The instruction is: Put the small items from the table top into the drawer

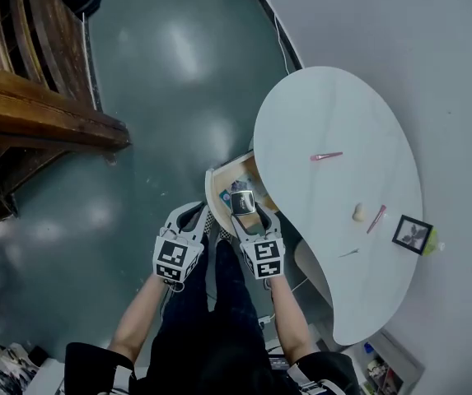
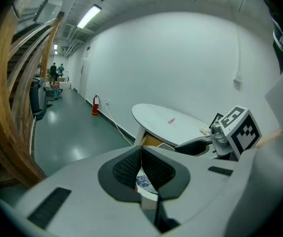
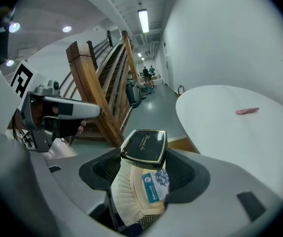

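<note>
Right gripper (image 3: 143,158) has its jaws clamped on the black compact (image 3: 144,145), the flat one with the gold rim. The compact lies pretty much flat with the lid face up, and it sticks out forward past the jaw tips, away from the person. It's close to square, so I can't really call a long axis.

From the head view it hangs right over the open drawer (image 1: 212,189), which is pulled out from under the left edge of the white table (image 1: 326,97). The right gripper view shows a packet with a blue label (image 3: 154,184) down in the drawer, underneath the compact.

Left gripper (image 2: 141,151) sits just beside the right one on the floor side. Its jaw tips are pressed together with nothing between them.

On the table top, well apart from the grippers, there's a pink clip (image 1: 326,156), a small cream blob (image 1: 358,212) with a pink stick (image 1: 376,219) next to it, and a little black-framed picture (image 1: 412,234) near the wall edge.
</note>
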Available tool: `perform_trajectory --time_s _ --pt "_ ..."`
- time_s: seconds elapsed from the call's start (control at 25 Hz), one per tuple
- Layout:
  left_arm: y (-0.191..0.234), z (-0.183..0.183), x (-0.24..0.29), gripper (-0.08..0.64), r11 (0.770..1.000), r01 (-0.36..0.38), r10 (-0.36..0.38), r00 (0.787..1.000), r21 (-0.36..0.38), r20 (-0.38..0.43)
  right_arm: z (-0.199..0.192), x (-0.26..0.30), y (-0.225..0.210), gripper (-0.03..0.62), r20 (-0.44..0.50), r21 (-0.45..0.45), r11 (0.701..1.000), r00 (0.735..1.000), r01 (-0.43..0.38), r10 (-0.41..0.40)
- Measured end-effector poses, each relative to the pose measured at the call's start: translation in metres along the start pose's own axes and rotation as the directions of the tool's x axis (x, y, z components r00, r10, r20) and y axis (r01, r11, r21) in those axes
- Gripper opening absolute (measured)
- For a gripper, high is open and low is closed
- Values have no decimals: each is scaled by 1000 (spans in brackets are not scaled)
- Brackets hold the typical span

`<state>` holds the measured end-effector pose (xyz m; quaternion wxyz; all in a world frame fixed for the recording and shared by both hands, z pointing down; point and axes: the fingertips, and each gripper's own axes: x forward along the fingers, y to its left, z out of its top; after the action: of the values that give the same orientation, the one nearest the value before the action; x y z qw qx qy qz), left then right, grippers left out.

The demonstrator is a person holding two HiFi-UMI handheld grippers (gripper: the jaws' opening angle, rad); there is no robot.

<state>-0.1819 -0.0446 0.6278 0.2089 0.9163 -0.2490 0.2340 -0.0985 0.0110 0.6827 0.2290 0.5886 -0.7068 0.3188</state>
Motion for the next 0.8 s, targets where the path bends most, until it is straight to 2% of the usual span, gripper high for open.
perform_trajectory --time_s 0.36,0.8 --pt "15 -44 18 20 998 -27 25 999 -61 -40 -36 31 -15 296 -51 -2 1000 998 -21 21" --pt "21 -55 22 20 996 -36 31 998 -79 -59 -53 86 -25 296 -141 -42 996 988 -77 71"
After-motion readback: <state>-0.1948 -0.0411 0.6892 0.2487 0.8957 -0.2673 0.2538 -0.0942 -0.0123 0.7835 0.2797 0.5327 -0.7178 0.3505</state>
